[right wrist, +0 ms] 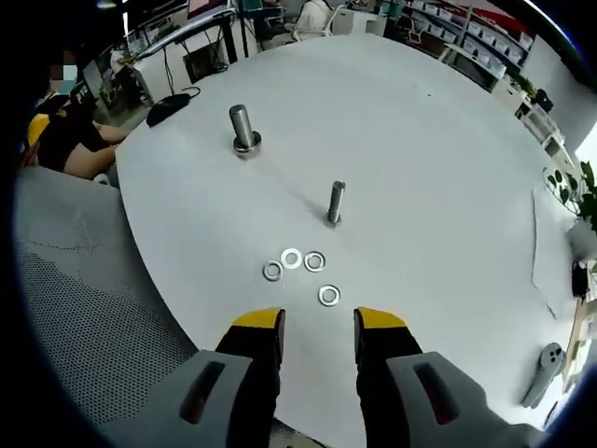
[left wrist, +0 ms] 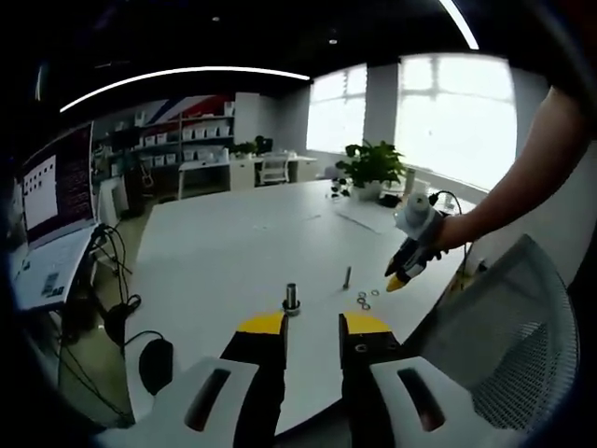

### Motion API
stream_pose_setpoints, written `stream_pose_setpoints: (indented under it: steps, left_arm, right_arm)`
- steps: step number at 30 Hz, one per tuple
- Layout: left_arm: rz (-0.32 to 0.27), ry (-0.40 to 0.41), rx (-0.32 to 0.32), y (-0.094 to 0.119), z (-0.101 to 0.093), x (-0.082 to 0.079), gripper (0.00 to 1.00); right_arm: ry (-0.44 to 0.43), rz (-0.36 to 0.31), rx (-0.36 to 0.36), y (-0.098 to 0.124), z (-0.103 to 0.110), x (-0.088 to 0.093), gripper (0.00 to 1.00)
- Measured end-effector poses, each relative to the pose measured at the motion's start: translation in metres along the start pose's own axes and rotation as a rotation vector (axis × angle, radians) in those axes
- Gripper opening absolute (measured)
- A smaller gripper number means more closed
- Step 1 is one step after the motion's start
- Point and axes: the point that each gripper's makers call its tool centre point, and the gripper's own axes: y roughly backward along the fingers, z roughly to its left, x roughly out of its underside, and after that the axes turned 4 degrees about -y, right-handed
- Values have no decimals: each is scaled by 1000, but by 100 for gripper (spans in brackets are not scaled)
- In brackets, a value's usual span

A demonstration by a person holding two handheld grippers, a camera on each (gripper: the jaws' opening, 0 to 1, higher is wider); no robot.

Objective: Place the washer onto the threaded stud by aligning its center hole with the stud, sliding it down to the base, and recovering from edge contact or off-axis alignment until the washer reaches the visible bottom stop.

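Right claw (right wrist: 319, 325) open, empty, poised over bench (right wrist: 438, 168) just short of four loose washers (right wrist: 300, 269). Thin stud (right wrist: 335, 203) upright beyond washers; thicker stud (right wrist: 243, 129) farther off. Left claw (left wrist: 312, 327) open, empty.

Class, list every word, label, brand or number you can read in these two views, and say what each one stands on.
None can be read.
Monitor: rows of marks on its screen, too blurred to read.
Shelf boxes: any labels are too small to tell.
Washers, studs and table: no markings visible.
Left gripper and right gripper: plain yellow tips, no lettering visible.
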Motion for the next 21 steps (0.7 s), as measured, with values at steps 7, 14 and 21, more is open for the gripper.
stream_pose_setpoints:
  steps: [7, 14, 21]
  left_arm:
    - [11, 6, -3, -1, 2, 3, 19]
    - [22, 13, -12, -1, 4, 5, 18]
    - [26, 13, -18, -1, 7, 8, 18]
  right_arm:
    - [27, 74, -28, -21, -3, 5, 32]
    - [112, 130, -42, -32, -2, 10, 30]
    - [112, 146, -54, -41, -9, 6, 30]
